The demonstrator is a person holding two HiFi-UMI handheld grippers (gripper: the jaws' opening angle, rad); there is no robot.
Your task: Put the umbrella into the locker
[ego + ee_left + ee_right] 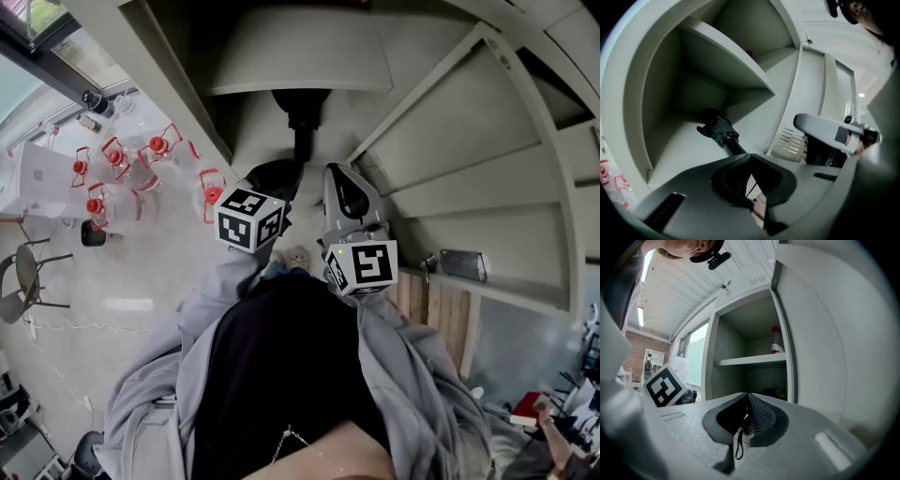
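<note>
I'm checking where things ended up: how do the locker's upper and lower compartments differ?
The upper compartment holds a red-capped bottle; the lower compartment holds the black umbrella. The upper compartment's bottle stands upright at the back, while the lower compartment's umbrella lies along its floor. Both are open-fronted and pale grey, divided by one shelf.

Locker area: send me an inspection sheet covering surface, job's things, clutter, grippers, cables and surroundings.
Surface: lower compartment floor of the open locker, under a shelf.
Job's things: umbrella, black and folded, lies on that floor, near end toward the left gripper.
Clutter: red-capped bottle on the shelf.
Grippers: left gripper jaws shut at the umbrella's near end, contact unclear; right gripper jaws shut, facing the locker from farther back.
Cables: thin black loop hangs under the right jaws, origin unclear.
Surroundings: red-framed chairs on the floor at left.
</note>
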